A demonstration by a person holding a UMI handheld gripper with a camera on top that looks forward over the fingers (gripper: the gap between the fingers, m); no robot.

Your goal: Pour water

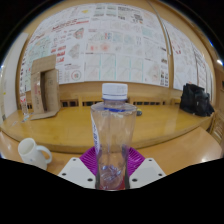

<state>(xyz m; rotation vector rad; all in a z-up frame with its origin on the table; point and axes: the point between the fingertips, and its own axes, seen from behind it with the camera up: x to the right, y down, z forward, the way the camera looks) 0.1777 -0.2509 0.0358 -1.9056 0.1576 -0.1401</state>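
Observation:
A clear plastic water bottle (112, 138) with a white cap stands upright between my gripper's (112, 172) fingers. Both magenta pads (90, 158) press against its lower sides, so the gripper is shut on the bottle. The bottle's base is hidden at the bottom of the view. A white mug (34, 153) with a handle stands on the wooden table (60, 125) to the left, beside and slightly ahead of the left finger.
The wooden table stretches ahead to a wall covered with printed posters (105, 45). A cardboard box (42, 90) stands at the far left of the table. A black bag (196, 98) sits at the far right.

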